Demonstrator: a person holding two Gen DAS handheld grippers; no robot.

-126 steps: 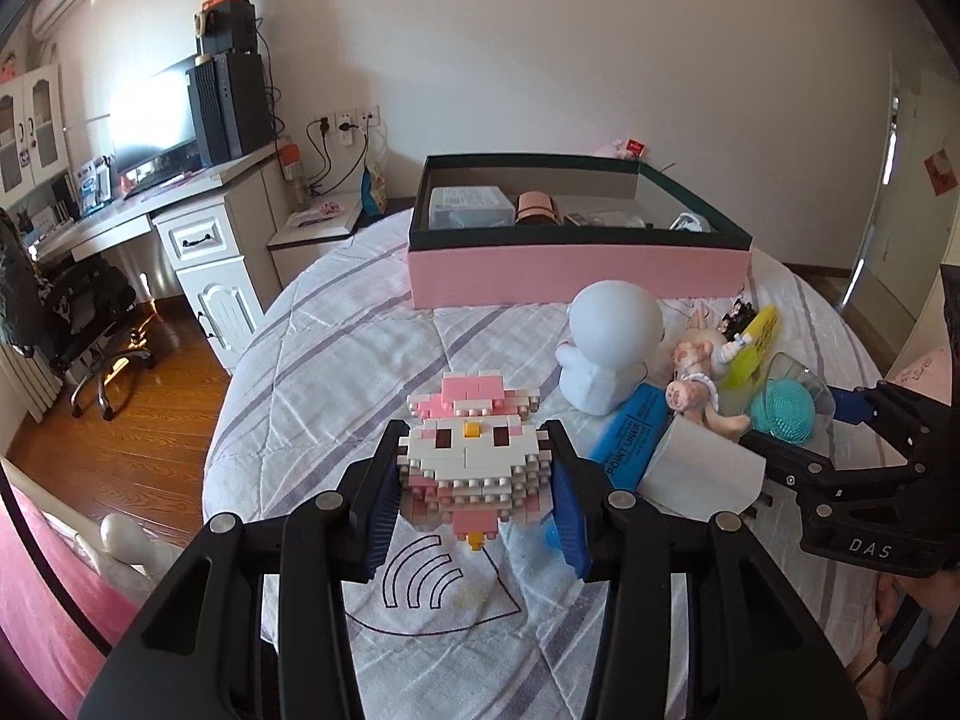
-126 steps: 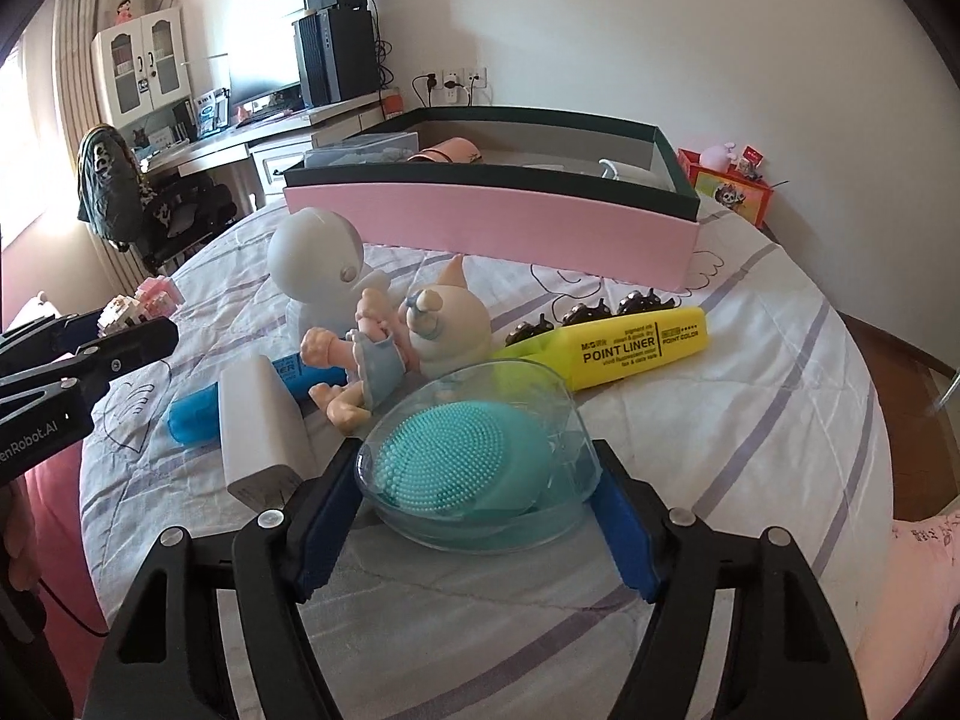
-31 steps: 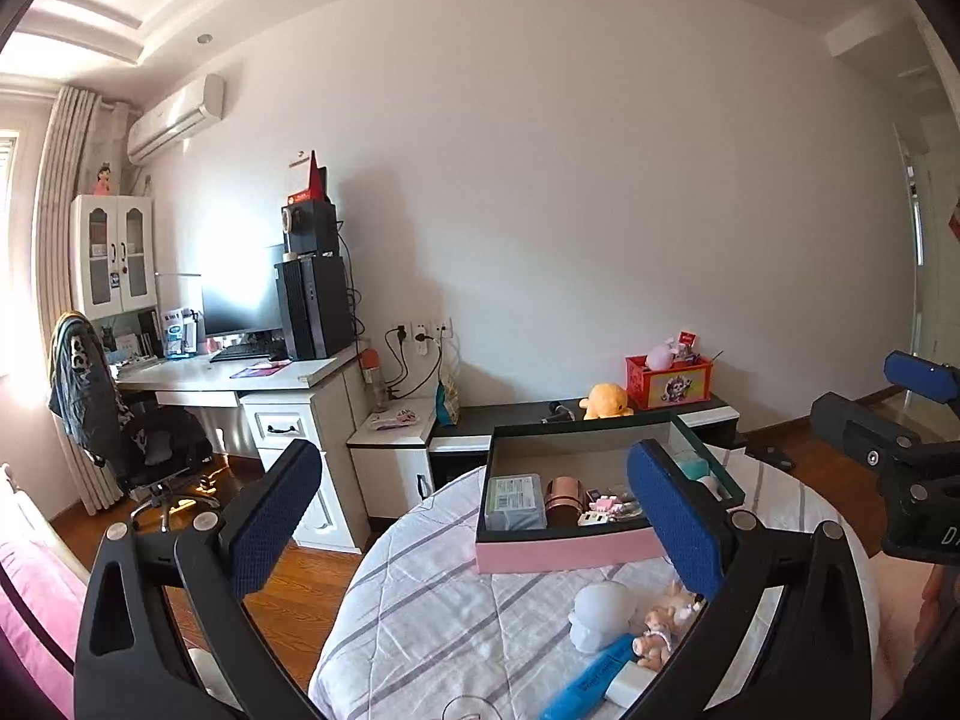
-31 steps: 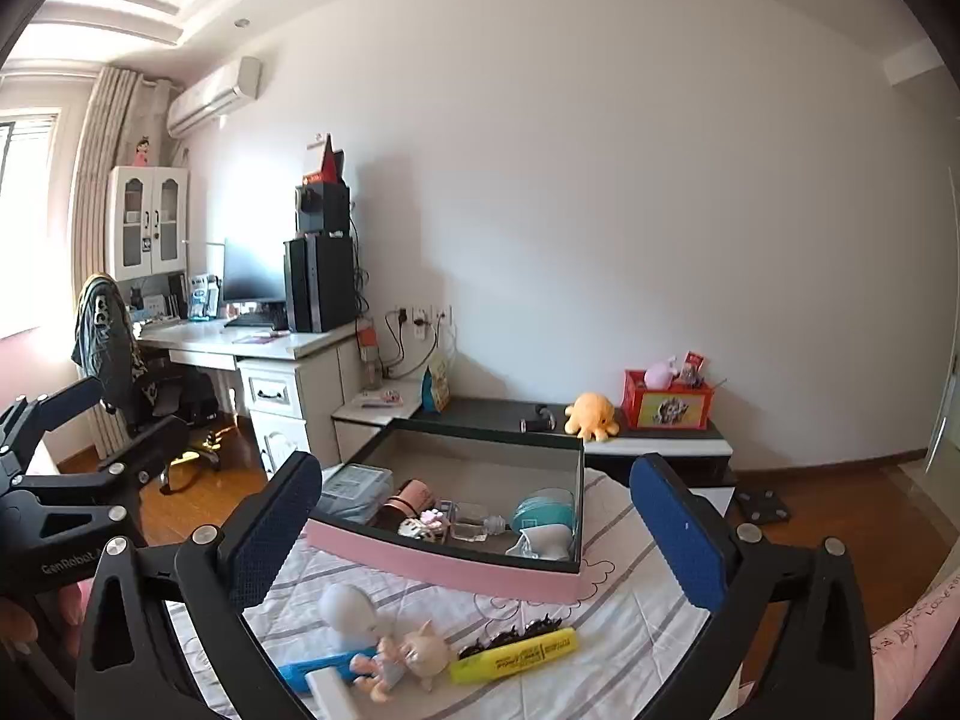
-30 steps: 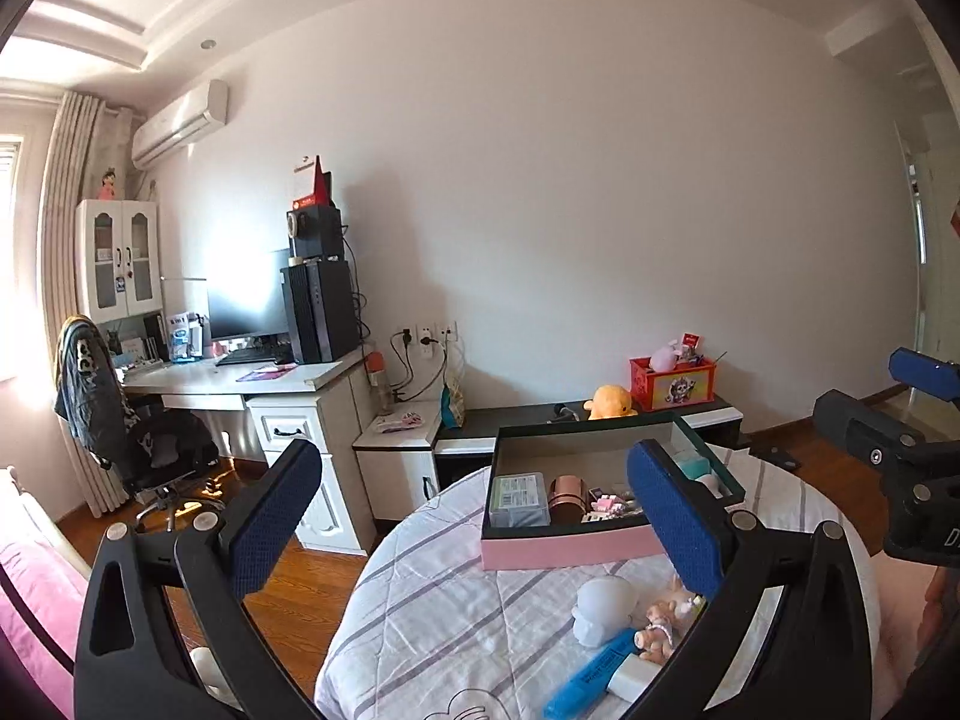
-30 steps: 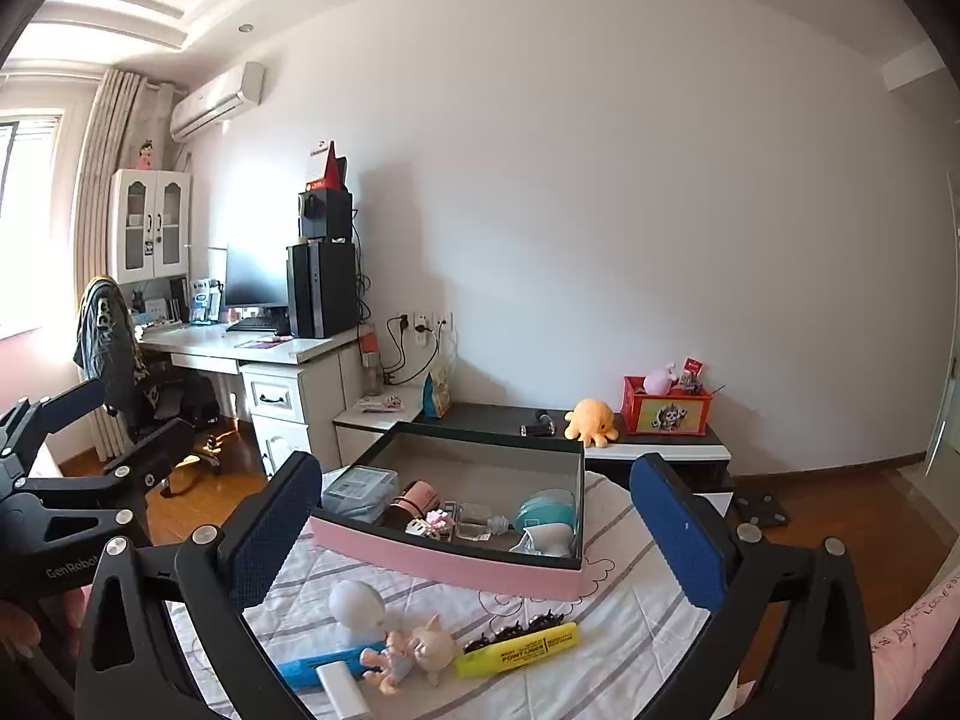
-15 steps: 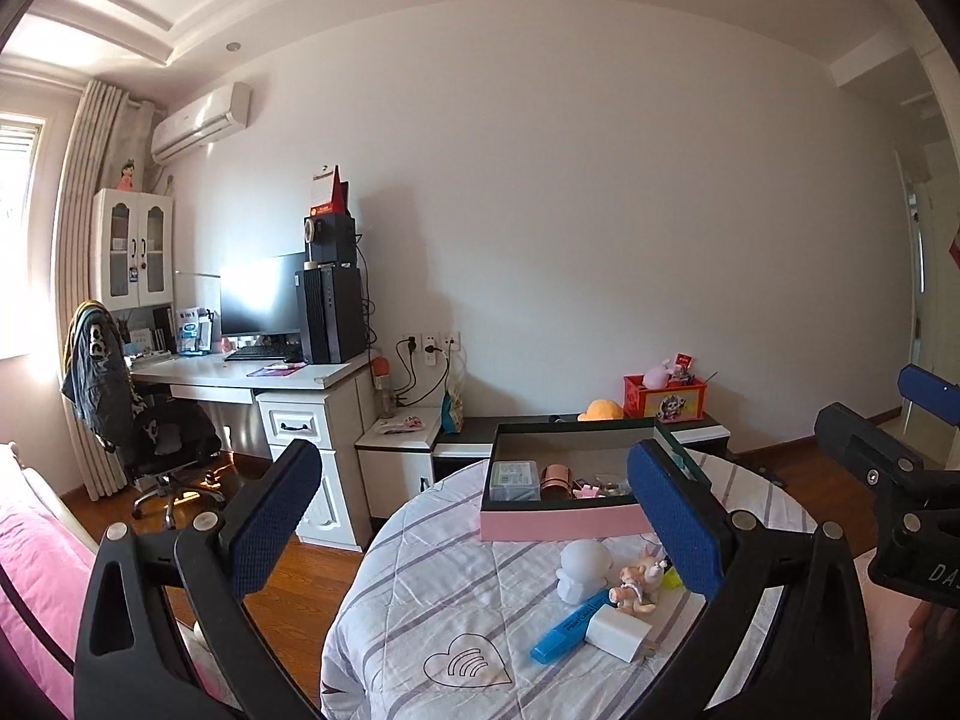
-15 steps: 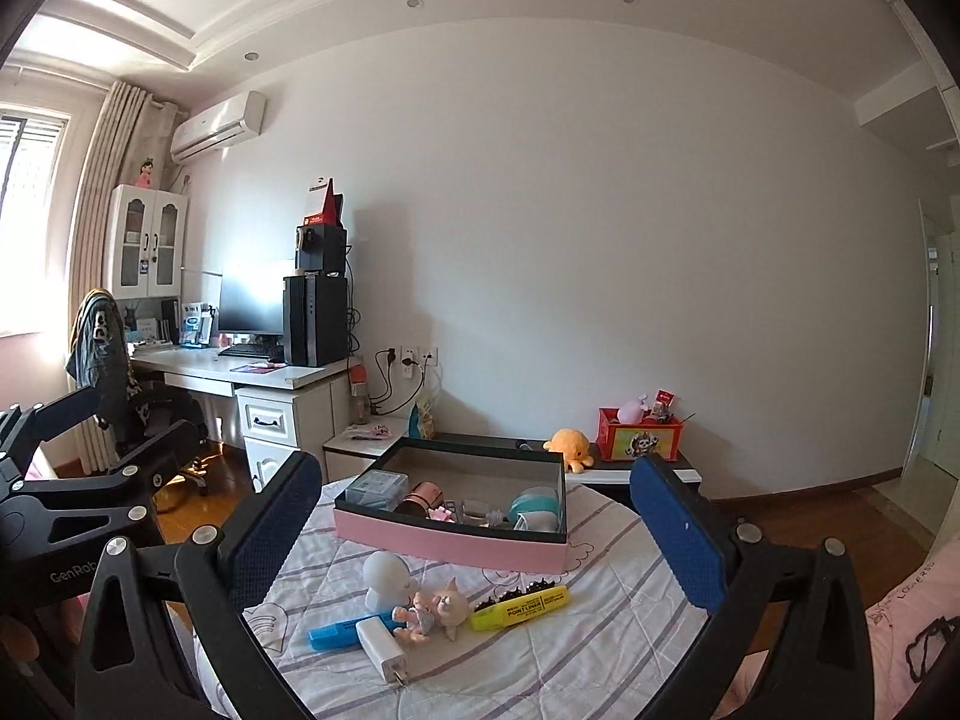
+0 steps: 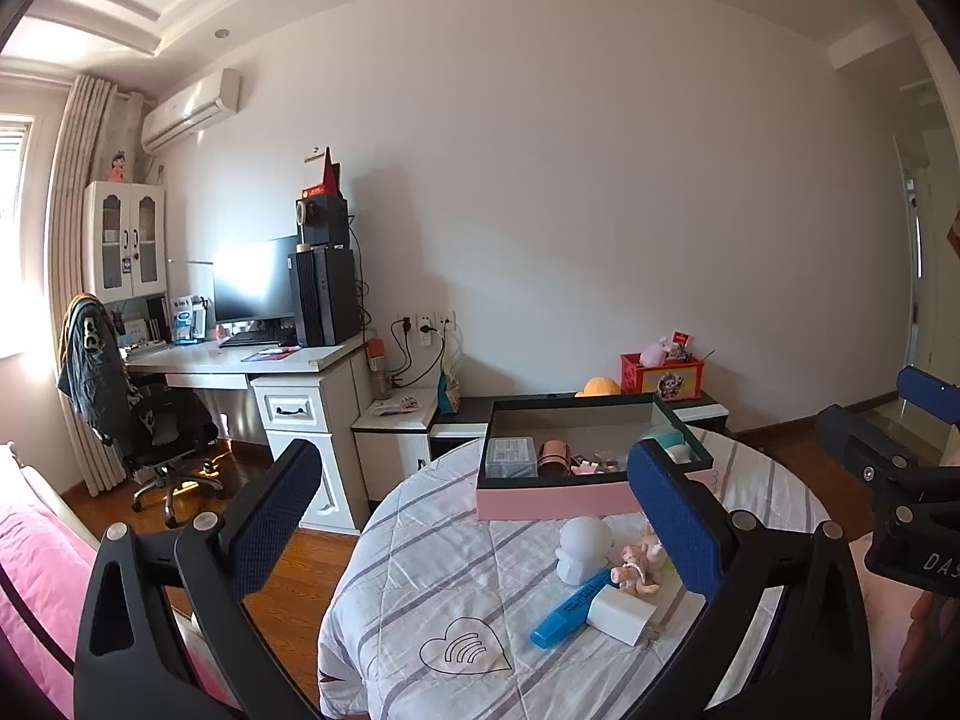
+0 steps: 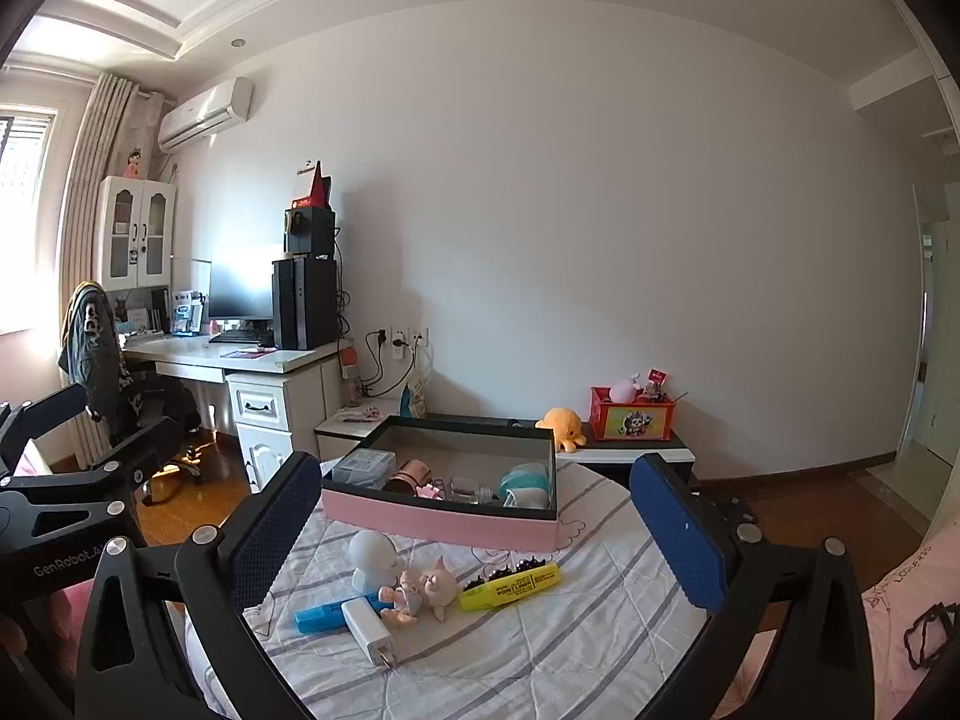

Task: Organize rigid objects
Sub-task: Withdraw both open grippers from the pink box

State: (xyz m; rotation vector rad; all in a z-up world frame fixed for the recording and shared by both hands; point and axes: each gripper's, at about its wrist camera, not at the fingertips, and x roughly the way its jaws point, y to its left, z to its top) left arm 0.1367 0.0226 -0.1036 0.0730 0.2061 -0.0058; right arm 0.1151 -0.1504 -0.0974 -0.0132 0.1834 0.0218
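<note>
Jaws wide and empty on left gripper (image 9: 474, 516) and right gripper (image 10: 477, 525); pink box (image 10: 438, 525) centre frame on bed (image 10: 540, 648).

On the bed (image 10: 540, 648), the box (image 10: 441, 522) sits at frame centre; below it lie the figure (image 10: 373, 558), doll (image 10: 420, 591), highlighter (image 10: 510, 585), marker (image 10: 318, 617) and charger (image 10: 369, 630). The desk (image 10: 240, 360) stands at left.

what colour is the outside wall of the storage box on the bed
Pink, with a dark green rim; the storage box shows best in the right wrist view.
</note>
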